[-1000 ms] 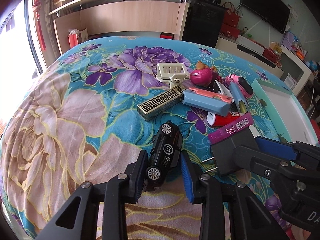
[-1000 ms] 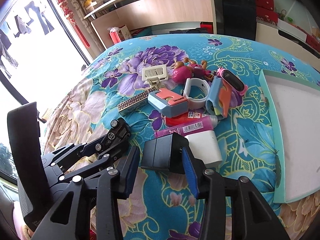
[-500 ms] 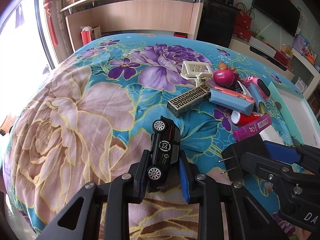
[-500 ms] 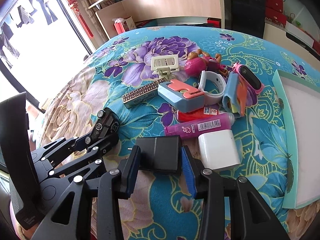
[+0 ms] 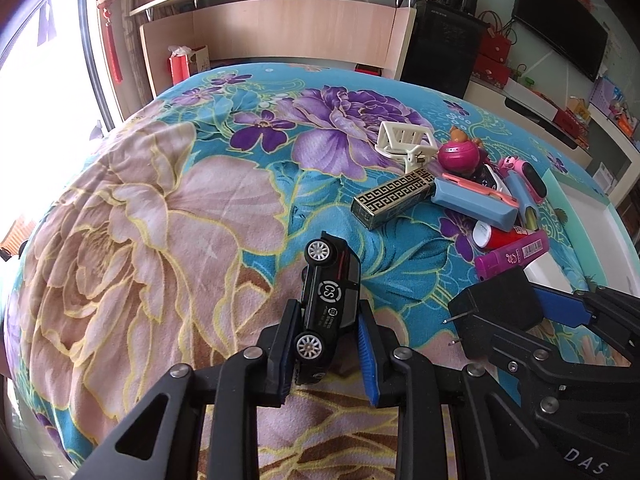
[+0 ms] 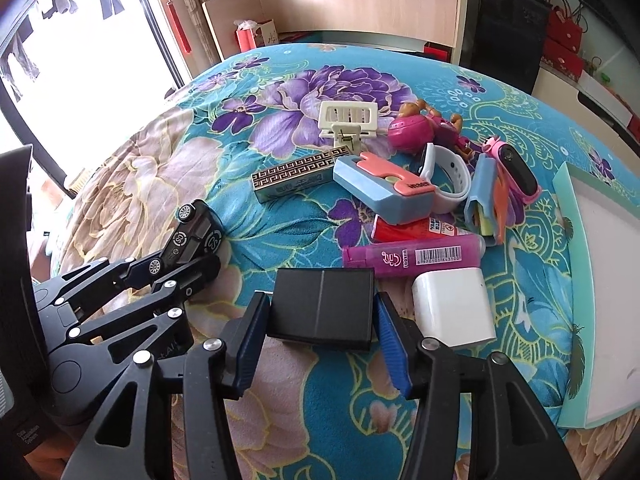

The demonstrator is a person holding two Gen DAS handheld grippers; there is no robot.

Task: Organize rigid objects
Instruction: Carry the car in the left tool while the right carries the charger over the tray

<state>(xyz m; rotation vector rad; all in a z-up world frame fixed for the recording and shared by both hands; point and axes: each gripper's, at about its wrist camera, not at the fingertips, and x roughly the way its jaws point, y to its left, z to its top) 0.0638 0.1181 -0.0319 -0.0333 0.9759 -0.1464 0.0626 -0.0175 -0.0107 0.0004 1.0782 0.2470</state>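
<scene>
Two grippers sit low over a flowered bedspread point(image 5: 168, 216), side by side. Nearest in the left wrist view, the left gripper point(image 5: 326, 344) is clamped on a black toy car point(image 5: 328, 304), which lies on its side between the pads with its far end sticking out past the fingertips. Just to its right, the right gripper point(image 6: 320, 320) has a black plug adapter point(image 6: 324, 306) between its blue pads; its jaws have just been opening, and a thin gap shows on either side of the adapter, so the pads no longer press on it and it rests on the cloth. Only the left wrist view shows the adapter's two metal prongs, which point toward the car; the right wrist view shows only its flat top. Just beside the adapter lies a white charger block point(image 6: 454, 312), touching a purple glue stick point(image 6: 412, 258), with a red tube point(image 6: 420, 230) behind that. Farther on, the pile crowds together: a blue and pink case point(image 6: 384, 194) overlapping a white watch strap point(image 6: 448, 184), a patterned gold box point(image 6: 296, 178), a second blue and orange case point(image 6: 486, 200) partly under a pink watch point(image 6: 516, 176), a cream hair clip point(image 6: 348, 120) and a pink doll point(image 6: 416, 128). The strap is nearly hidden in the left wrist view. At the right edge a pale green tray point(image 6: 572, 264) with a white floor is cut off by the frame. Beyond the bed stand a wooden headboard point(image 5: 288, 32) and a dark television point(image 5: 560, 40); small items on the shelves are too small to make out.
</scene>
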